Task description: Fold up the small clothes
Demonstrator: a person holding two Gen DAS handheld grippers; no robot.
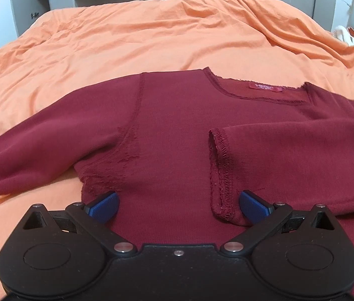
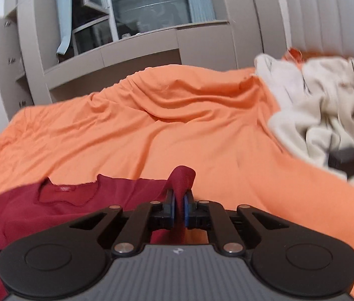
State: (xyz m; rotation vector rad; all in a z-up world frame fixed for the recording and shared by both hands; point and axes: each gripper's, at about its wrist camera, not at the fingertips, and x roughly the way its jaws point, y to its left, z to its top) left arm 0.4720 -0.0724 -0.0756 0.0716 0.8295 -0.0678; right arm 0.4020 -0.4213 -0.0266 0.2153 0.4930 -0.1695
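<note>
A dark red long-sleeved top [image 1: 177,125] lies flat on the orange bedsheet [image 1: 126,37], neck with red label [image 1: 264,87] away from me. One sleeve [image 1: 289,150] is folded across the body, its cuff [image 1: 220,170] near the middle; the other sleeve [image 1: 26,155] stretches out left. My left gripper [image 1: 179,204] is open just above the top's body, blue pads either side of the cuff's end. My right gripper [image 2: 179,208] is shut on a raised fold of the red top [image 2: 182,178] at its right edge.
A heap of beige and white clothes [image 2: 327,105] with a dark object [image 2: 344,160] lies at the bed's right. Grey cabinets [image 2: 139,50] and a window stand beyond the bed. A padded headboard [image 2: 327,17] is at the far right.
</note>
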